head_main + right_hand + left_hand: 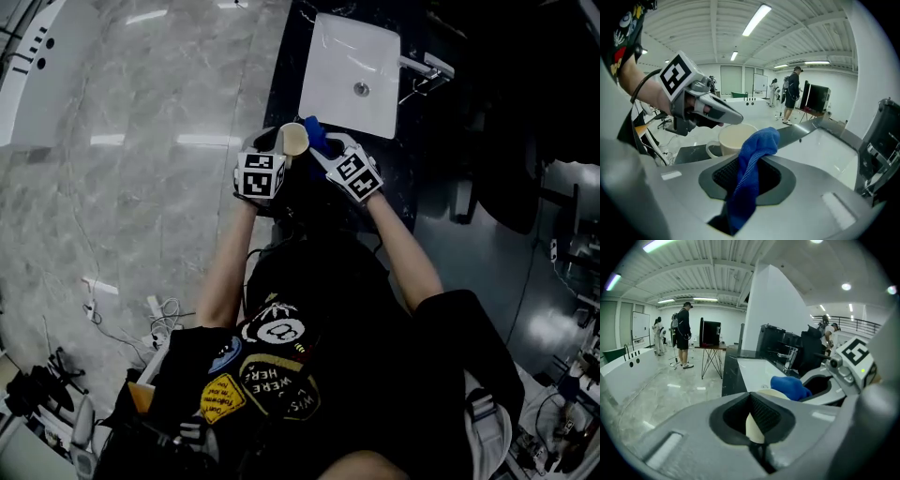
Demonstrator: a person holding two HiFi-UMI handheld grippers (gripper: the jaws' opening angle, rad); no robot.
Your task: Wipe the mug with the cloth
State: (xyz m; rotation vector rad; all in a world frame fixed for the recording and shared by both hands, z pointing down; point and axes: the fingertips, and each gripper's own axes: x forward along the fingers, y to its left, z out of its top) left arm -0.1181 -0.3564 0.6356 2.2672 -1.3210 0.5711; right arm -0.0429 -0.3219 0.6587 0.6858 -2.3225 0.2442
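In the head view I hold a cream mug [294, 139] above the near edge of a black counter. My left gripper [284, 142] is shut on it; in the left gripper view the mug's wall [756, 426] is pinched between the jaws. A blue cloth [751, 159] hangs clamped in my right gripper [745, 185], which is shut on it. The cloth's free end [317, 137] lies against the mug's right side, and its bunched tip [790, 386] sits at the rim. The right gripper view shows the mug [732, 138] behind the cloth, handle to the left.
A white sink basin [352, 75] with a tap [427, 67] is set into the black counter [281, 80] beyond the grippers. Grey marble floor lies to the left, with cables [141, 319] near my feet. People [684, 338] stand far off by a white tub [623, 371].
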